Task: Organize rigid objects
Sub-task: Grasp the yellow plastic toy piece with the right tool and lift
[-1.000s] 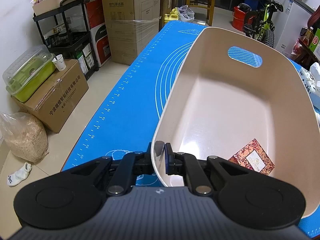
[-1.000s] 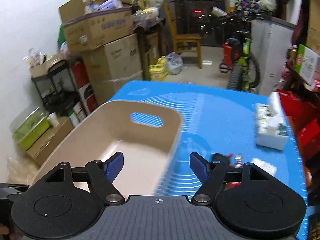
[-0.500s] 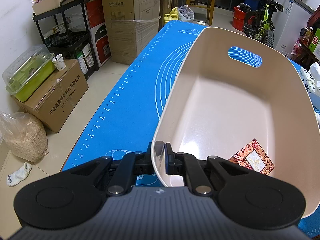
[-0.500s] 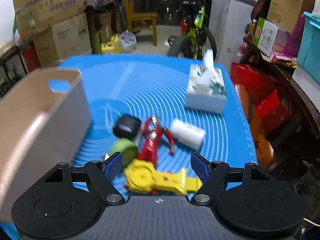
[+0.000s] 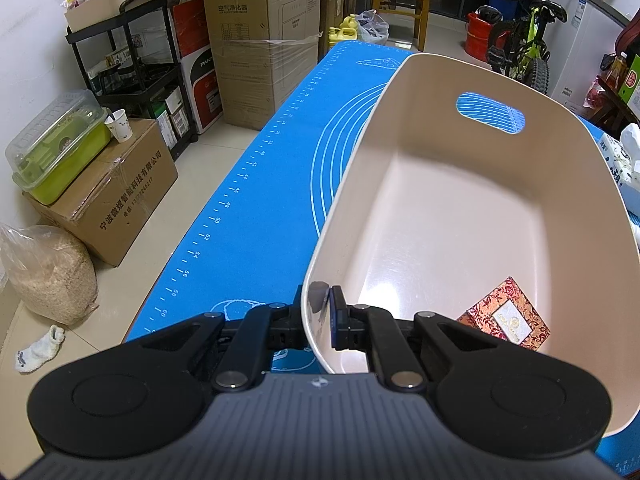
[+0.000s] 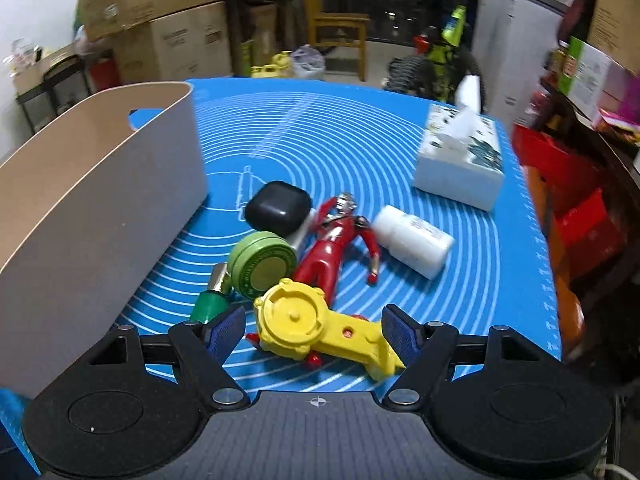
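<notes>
Your left hand-held gripper (image 5: pixel 320 312) and right hand-held gripper (image 6: pixel 315 330) look alike: ribbed grey body with a crosshair mark, black linkage arms, silver screws, blue-padded fingers (image 6: pixel 227 329).

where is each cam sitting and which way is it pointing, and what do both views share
Left wrist: sits on the left gripper, looking forward along the beige bin whose near rim it is shut on; a patterned box lies inside. Only gripper fingers show.
Right wrist: sits on the open right gripper, looking down over the yellow toy, red figure, green tin and black case. Only gripper fingers show.
Shared: the bin, the blue mat and the tissue box.
</notes>
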